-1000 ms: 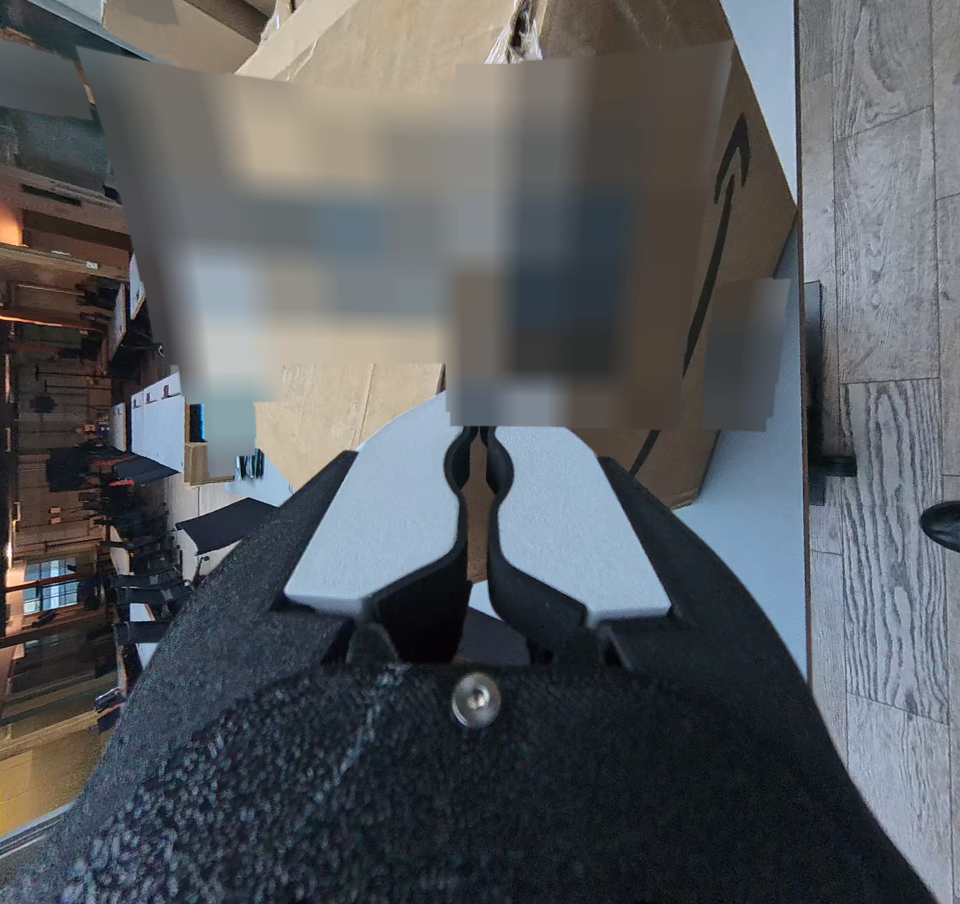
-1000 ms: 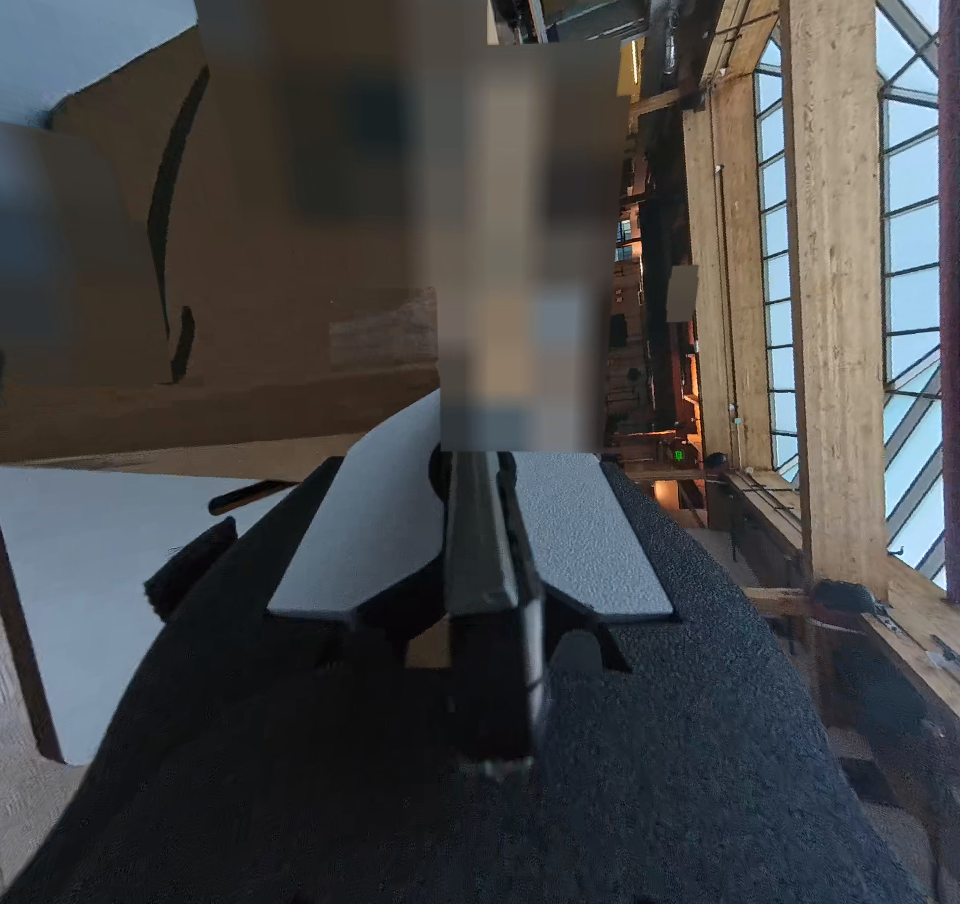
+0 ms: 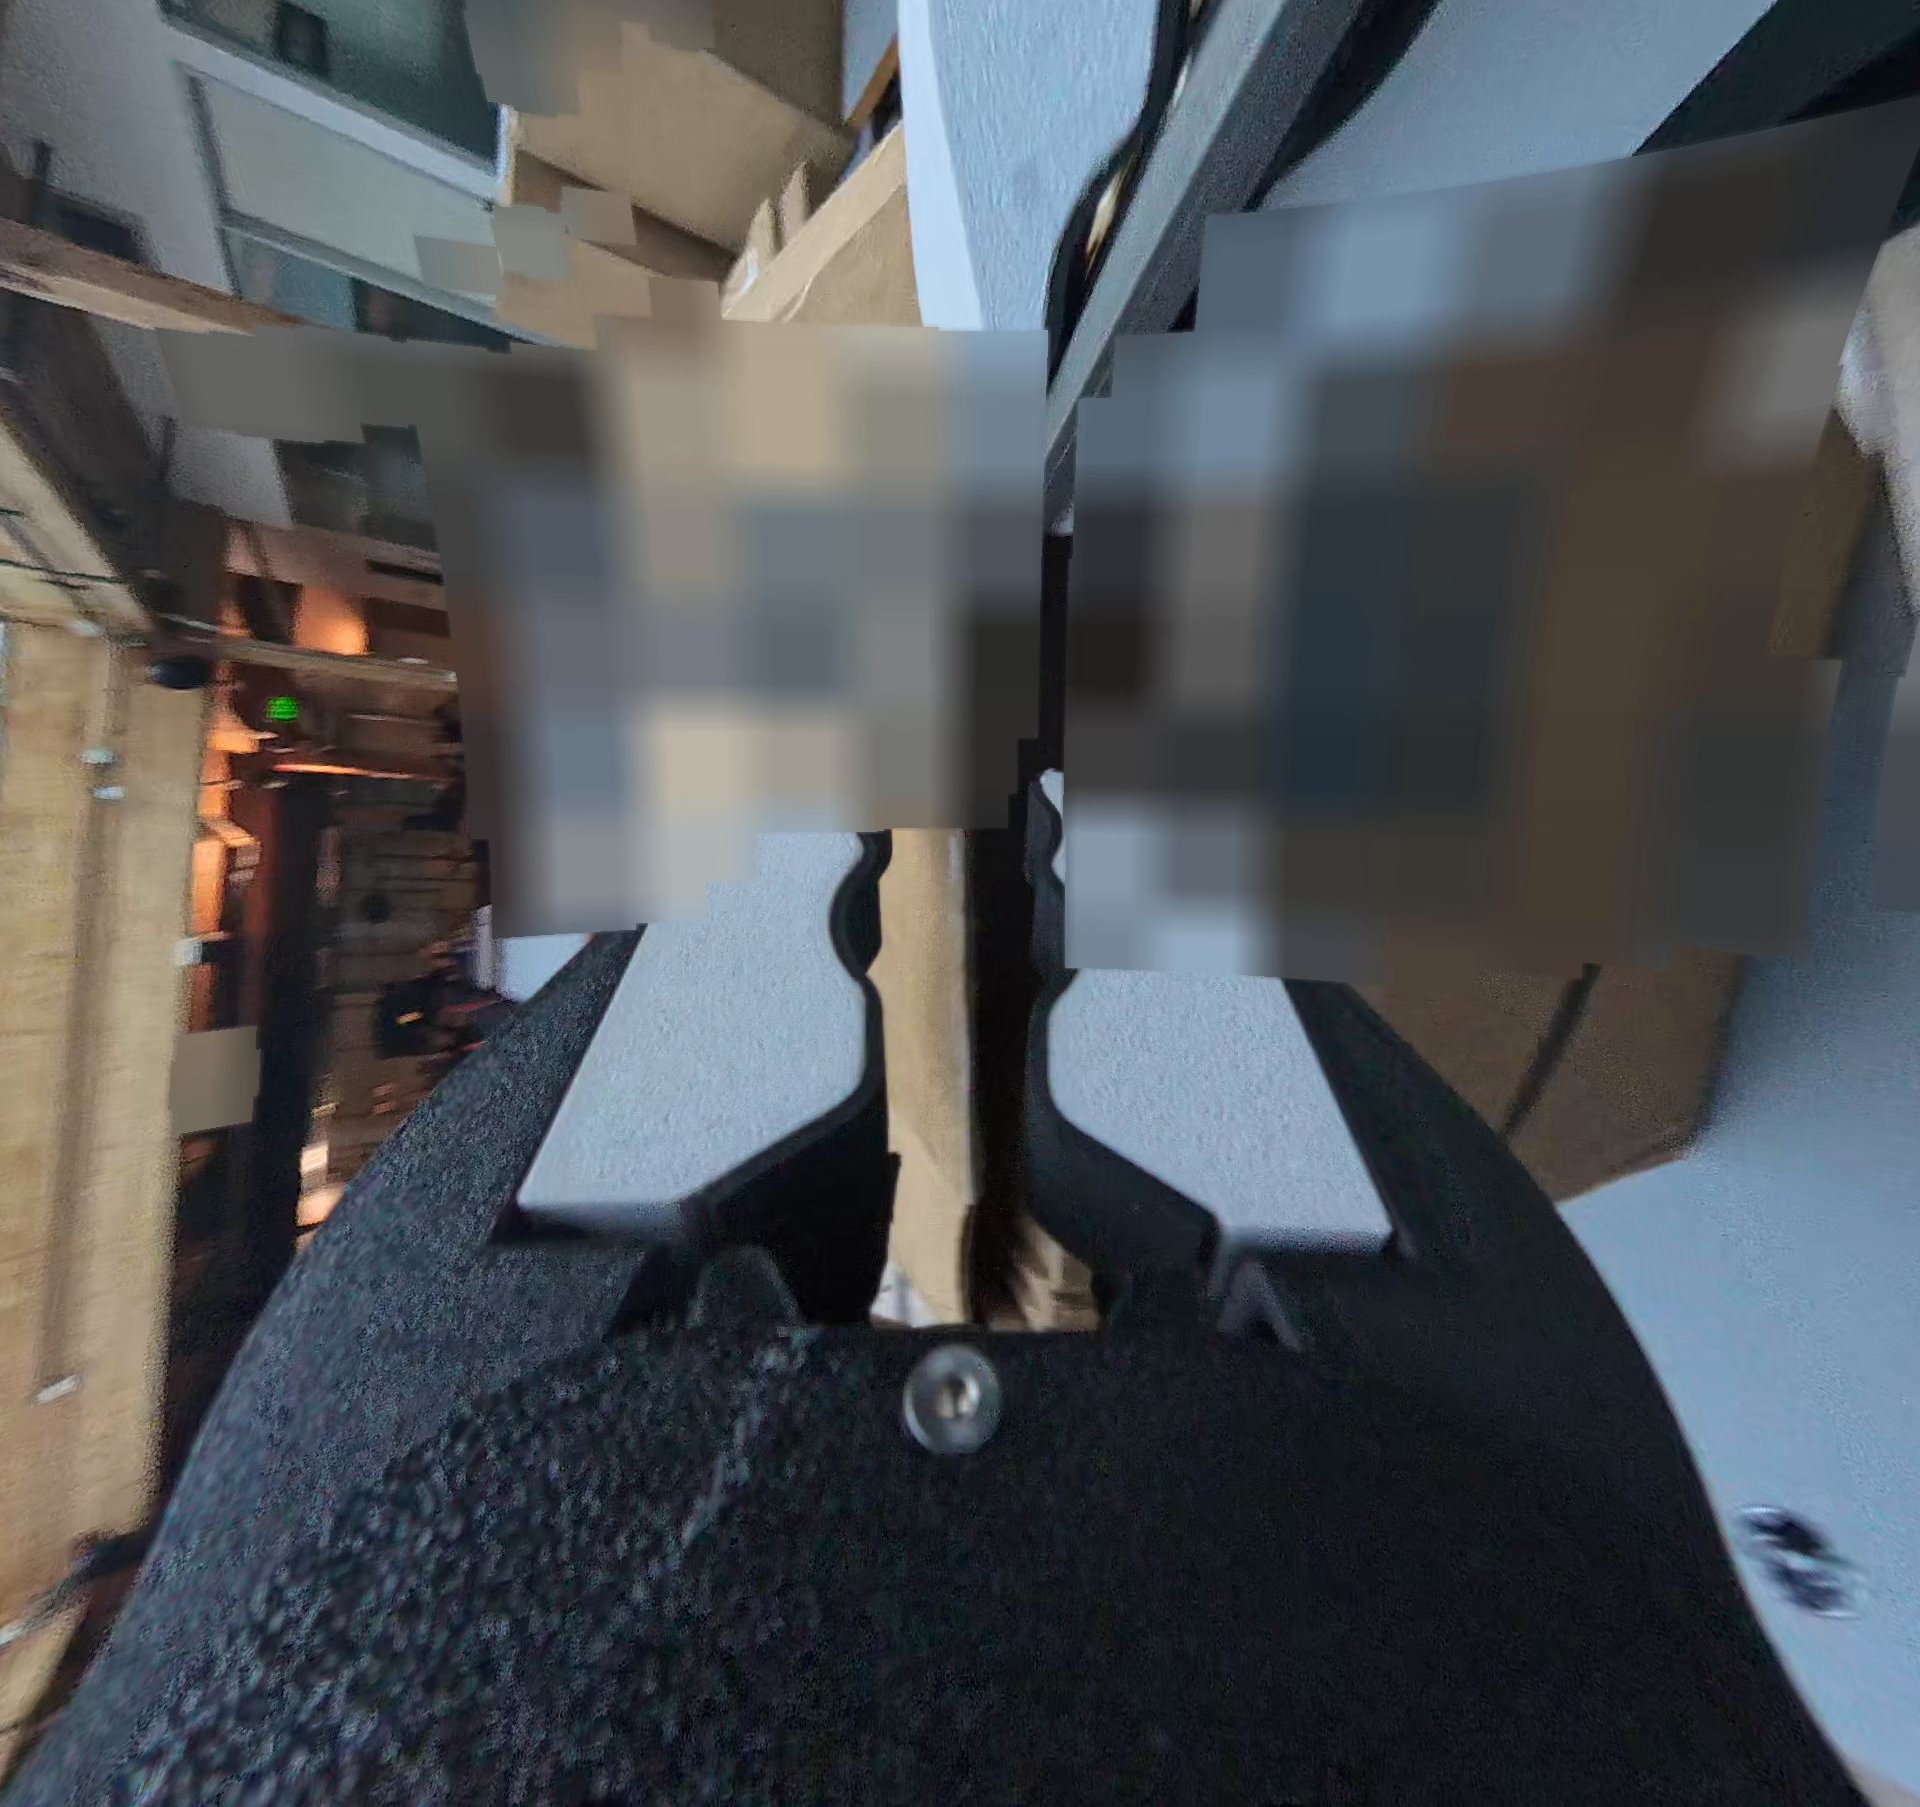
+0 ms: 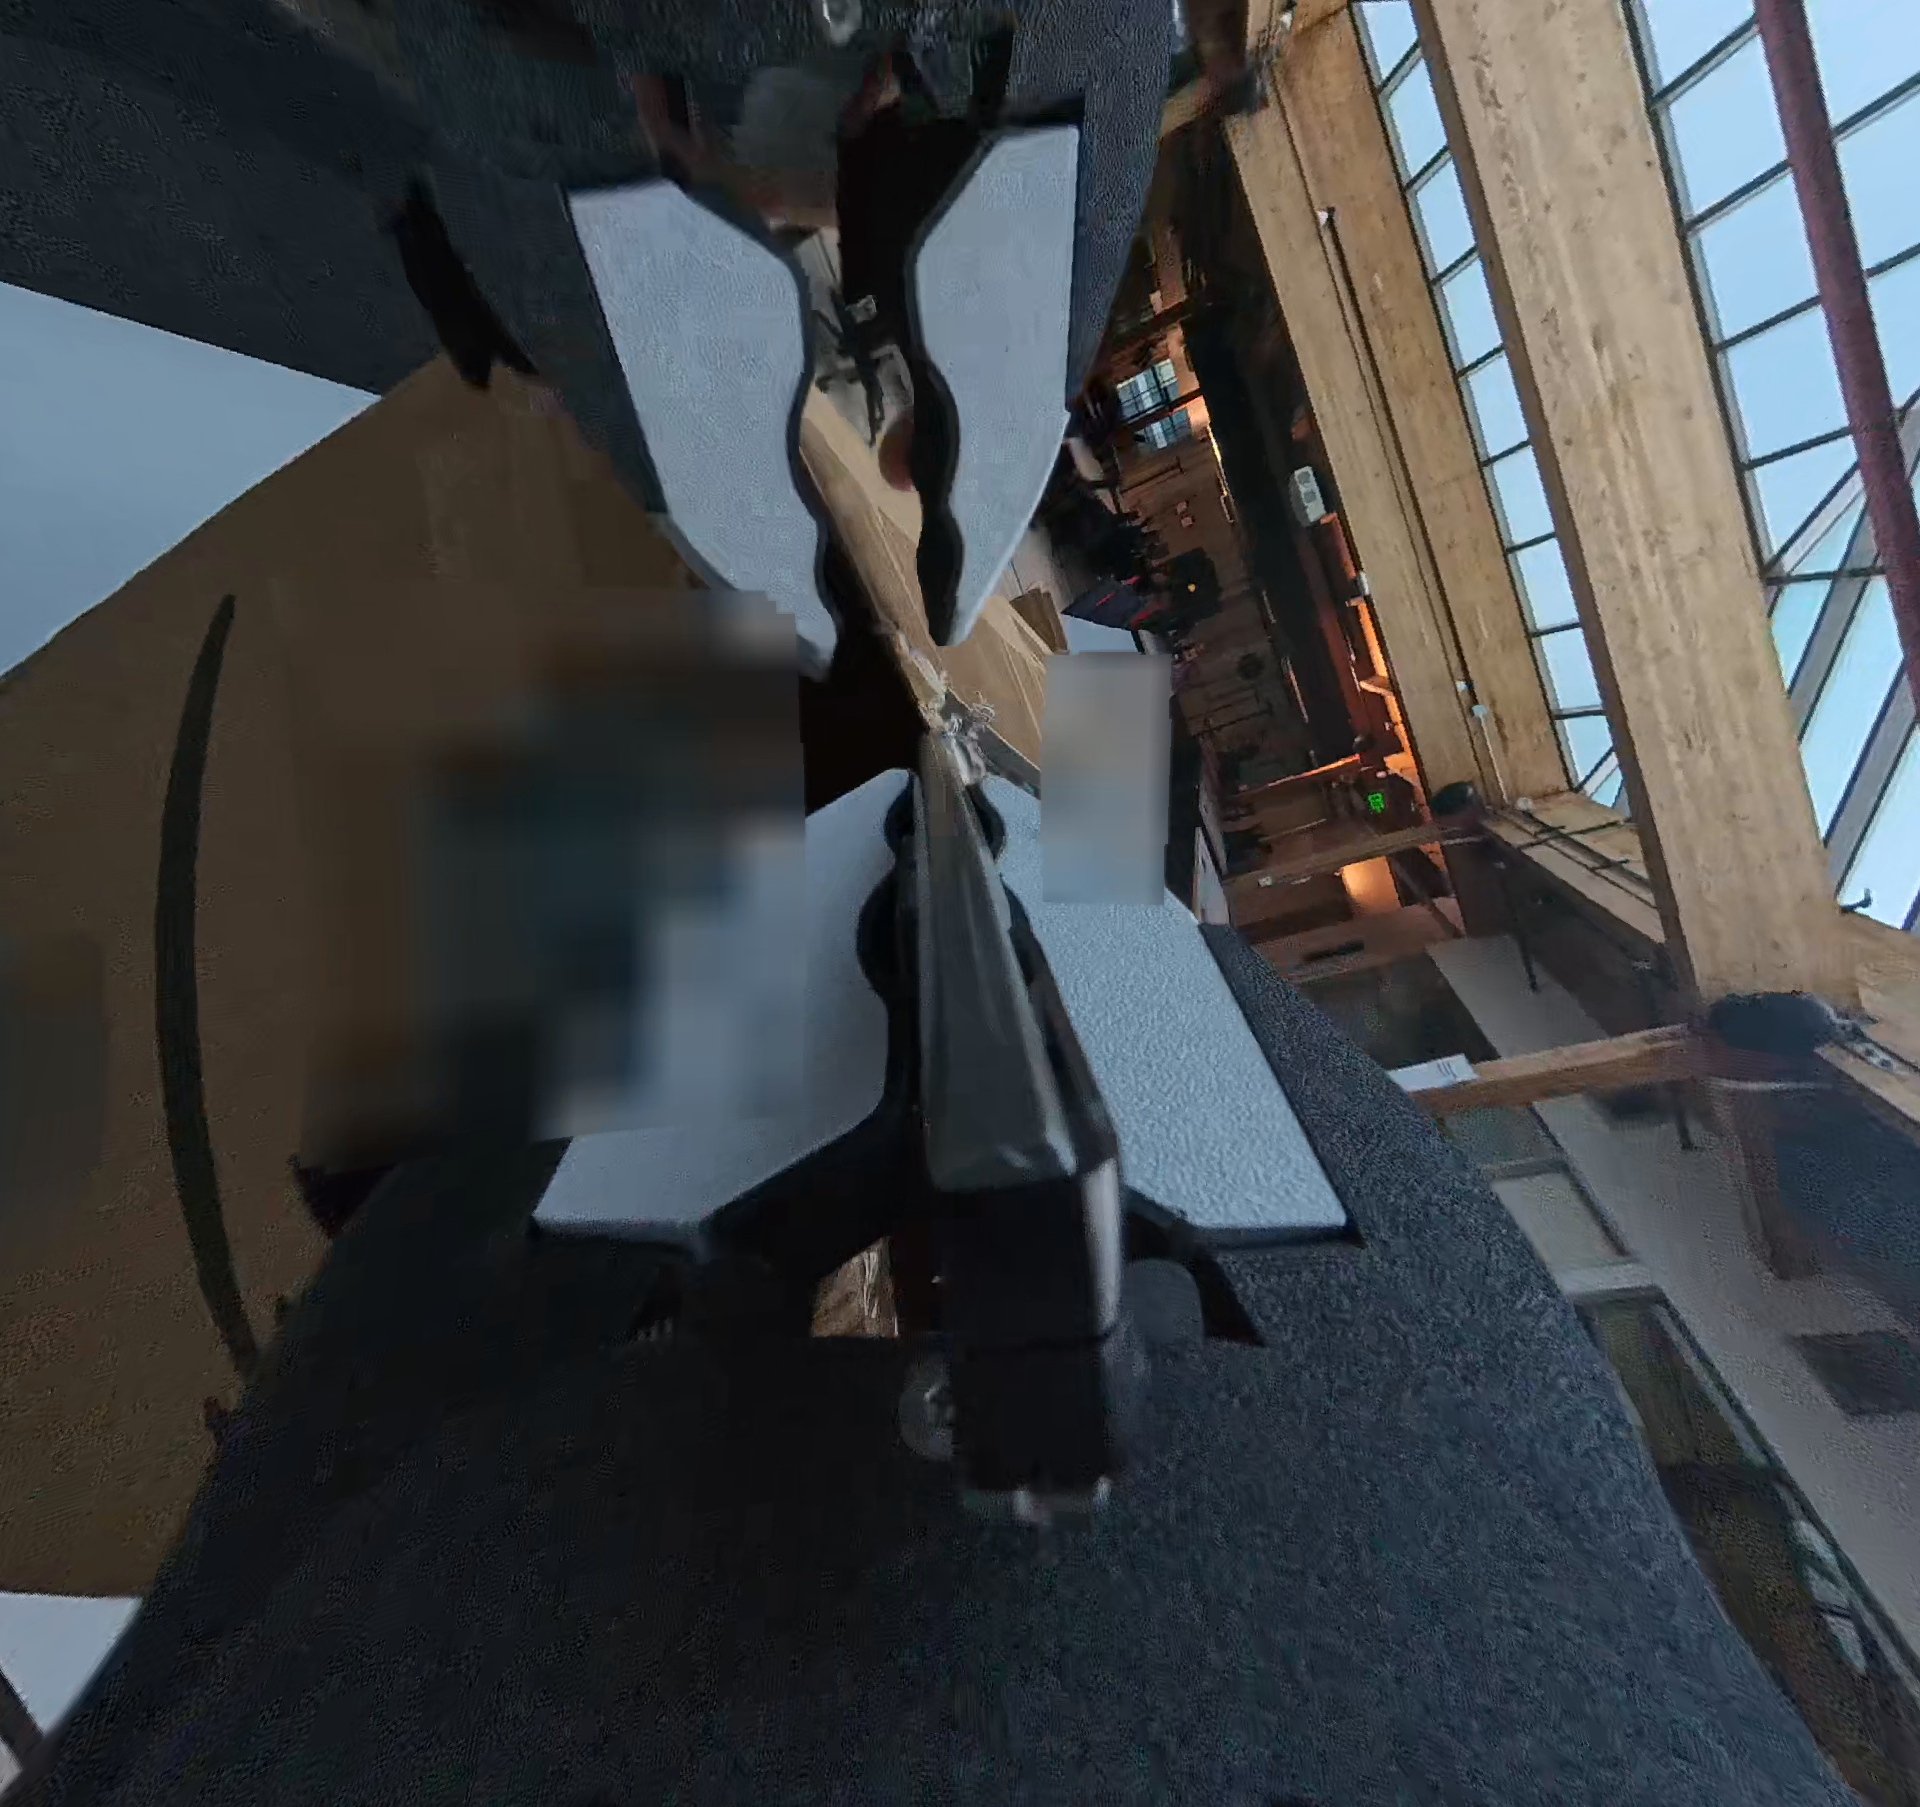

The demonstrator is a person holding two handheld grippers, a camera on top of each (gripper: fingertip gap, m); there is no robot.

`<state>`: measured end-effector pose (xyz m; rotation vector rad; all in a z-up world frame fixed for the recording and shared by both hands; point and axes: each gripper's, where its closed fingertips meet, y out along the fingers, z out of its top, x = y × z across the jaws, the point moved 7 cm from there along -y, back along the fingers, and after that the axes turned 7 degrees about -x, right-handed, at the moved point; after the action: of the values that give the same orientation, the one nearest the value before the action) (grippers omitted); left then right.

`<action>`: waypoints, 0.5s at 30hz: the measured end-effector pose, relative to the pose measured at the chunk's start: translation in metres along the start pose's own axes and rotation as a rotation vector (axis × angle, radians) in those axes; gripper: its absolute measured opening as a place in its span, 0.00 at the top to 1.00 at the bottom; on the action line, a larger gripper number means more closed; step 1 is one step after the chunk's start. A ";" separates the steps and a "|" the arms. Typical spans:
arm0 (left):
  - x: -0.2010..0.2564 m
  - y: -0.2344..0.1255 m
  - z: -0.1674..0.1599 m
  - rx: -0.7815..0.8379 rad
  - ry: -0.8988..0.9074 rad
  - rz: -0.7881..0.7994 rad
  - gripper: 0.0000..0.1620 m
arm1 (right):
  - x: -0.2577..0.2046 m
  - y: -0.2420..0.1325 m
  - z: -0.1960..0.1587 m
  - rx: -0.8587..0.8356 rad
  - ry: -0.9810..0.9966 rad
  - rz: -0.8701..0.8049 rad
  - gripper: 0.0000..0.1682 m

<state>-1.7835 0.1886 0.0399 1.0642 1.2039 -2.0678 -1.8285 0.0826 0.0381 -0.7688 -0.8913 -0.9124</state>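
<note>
Right gripper [image 4: 961, 884] pinches a flat black tool [image 4: 997, 1082] at the edge of the brown cardboard box [image 4: 343, 770]. Left gripper [image 4: 883, 531], fingers slightly parted, straddles that same edge just above the tool. Risk: so close, they may collide, or the tool may slip.

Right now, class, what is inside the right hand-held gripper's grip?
A black bar-shaped tool sits clamped between the right hand-held gripper's fingers, pointing at the cardboard box's frayed edge. Its clamped sides are covered by the fingers, and its tip cannot be made out.
</note>
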 end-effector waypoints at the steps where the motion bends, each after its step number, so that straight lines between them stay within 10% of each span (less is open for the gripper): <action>1: -0.004 0.007 -0.004 -0.048 0.066 0.078 0.87 | -0.001 0.001 0.000 -0.009 -0.008 -0.013 0.96; 15: -0.023 0.011 -0.004 0.053 0.012 0.250 0.97 | 0.010 -0.009 0.012 -0.102 0.322 -0.192 0.96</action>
<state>-1.7612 0.1878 0.0523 1.1876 0.9713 -1.9113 -1.8368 0.0862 0.0539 -0.6065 -0.6448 -1.2209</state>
